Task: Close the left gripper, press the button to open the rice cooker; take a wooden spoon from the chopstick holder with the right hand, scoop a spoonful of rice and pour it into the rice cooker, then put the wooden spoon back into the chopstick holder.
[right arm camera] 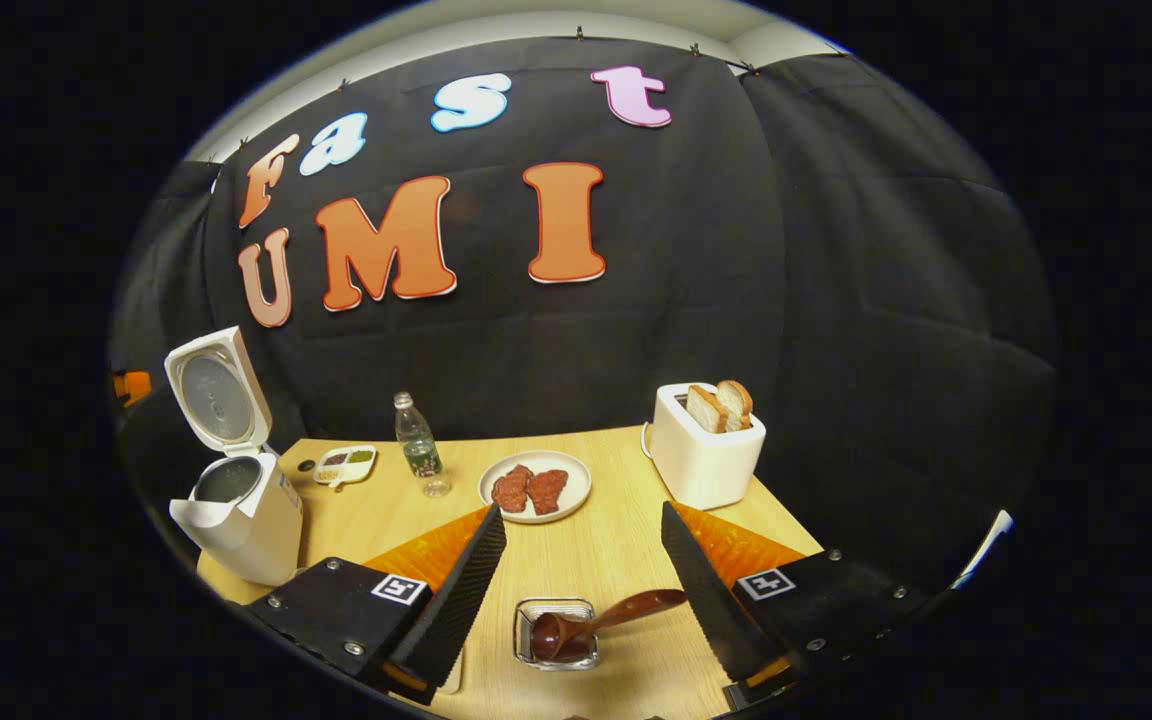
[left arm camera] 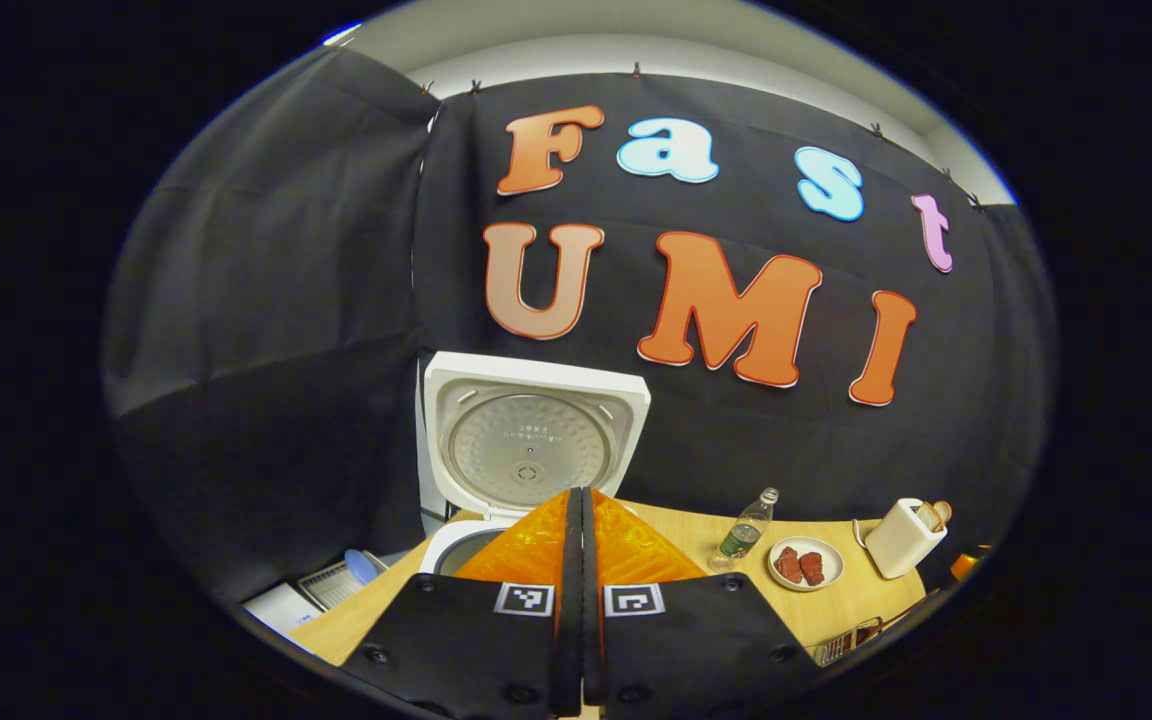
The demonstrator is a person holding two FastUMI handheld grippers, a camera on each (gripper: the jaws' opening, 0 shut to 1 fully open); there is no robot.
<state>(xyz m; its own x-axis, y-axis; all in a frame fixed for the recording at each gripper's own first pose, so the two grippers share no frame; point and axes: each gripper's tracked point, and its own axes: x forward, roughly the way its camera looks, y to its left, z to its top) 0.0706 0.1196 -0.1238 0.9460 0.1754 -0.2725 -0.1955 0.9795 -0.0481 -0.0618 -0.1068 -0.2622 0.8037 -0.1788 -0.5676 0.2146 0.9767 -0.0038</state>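
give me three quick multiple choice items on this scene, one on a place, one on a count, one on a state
1. Where does the wooden spoon lie?
A. in the chopstick holder
B. on the plate
C. in the rice cooker

2. How many bread slices stand in the toaster?
A. one
B. two
C. four

3. How is the rice cooker's lid?
A. shut
B. removed
C. raised open

Answers: 1 A, its bowl sits in the holder, handle leaning out. 2 B, two slices poke from the slots. 3 C, the lid stands upright above the pot.
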